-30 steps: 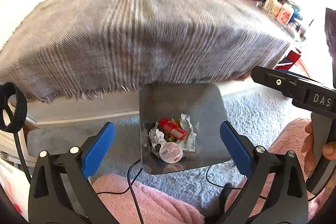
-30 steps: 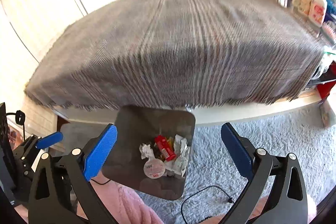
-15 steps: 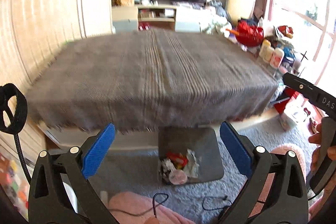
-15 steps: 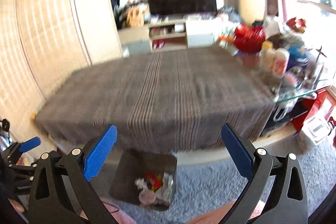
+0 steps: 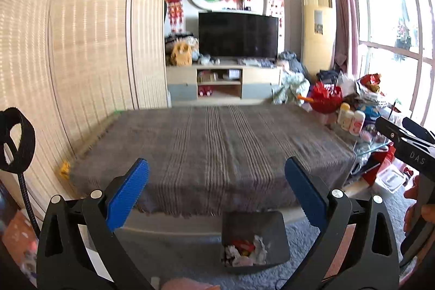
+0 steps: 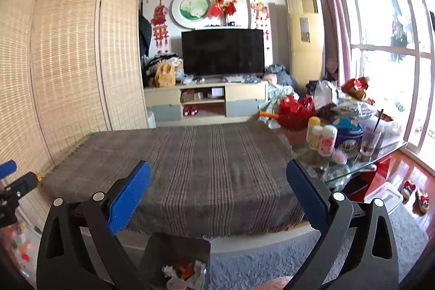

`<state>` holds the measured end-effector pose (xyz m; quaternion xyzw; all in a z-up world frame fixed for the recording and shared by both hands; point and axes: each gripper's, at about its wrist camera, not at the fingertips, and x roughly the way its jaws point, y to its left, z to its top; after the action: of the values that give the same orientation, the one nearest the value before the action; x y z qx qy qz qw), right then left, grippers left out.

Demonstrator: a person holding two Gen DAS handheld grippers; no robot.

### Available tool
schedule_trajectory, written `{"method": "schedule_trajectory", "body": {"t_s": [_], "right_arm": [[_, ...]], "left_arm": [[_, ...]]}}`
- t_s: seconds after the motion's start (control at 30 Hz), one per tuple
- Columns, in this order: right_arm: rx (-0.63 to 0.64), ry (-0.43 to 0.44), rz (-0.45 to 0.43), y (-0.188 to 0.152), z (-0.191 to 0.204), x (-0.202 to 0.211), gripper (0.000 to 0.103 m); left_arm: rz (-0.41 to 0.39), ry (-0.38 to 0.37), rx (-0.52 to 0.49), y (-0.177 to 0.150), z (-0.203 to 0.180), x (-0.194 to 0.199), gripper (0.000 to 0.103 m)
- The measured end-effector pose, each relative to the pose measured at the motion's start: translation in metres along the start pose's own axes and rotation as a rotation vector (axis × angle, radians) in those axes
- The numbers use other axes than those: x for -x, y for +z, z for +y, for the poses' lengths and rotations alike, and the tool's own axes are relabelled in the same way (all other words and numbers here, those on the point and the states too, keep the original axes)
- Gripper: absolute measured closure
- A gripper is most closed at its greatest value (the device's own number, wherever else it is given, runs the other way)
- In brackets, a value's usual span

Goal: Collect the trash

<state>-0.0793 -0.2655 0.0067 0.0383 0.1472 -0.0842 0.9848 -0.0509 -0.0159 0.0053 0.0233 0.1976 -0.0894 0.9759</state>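
The grey bin (image 5: 254,241) below both grippers holds crumpled wrappers (image 5: 244,252), while the left gripper (image 5: 216,197) and right gripper (image 6: 218,199) hover level, jaws spread wide and empty.

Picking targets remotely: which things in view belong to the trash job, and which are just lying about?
Job:
- grey bin on the rug
- crumpled wrappers inside it
- left gripper and right gripper, both open, empty

Lying about:
- striped cloth
- lotion bottles
- red basket
- television

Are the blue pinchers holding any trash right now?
No. The left gripper and right gripper are both open and empty. The trash sits in the bin on the floor.
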Motion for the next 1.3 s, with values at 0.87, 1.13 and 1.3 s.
{"method": "schedule_trajectory", "body": {"t_s": [0.87, 1.13, 1.3], "right_arm": [[-0.007, -0.034, -0.087, 0.004, -0.002, 0.021, 0.003], [-0.021, -0.017, -0.091, 0.005, -0.005, 0.019, 0.003], [-0.024, -0.012, -0.093, 0.004, -0.004, 0.019, 0.003]], "left_arm": [[-0.124, 0.074, -0.016, 0.006, -0.006, 0.023, 0.008], [-0.131, 0.069, -0.021, 0.008, -0.009, 0.024, 0.008], [-0.131, 0.071, -0.022, 0.007, -0.010, 0.024, 0.008]]}}
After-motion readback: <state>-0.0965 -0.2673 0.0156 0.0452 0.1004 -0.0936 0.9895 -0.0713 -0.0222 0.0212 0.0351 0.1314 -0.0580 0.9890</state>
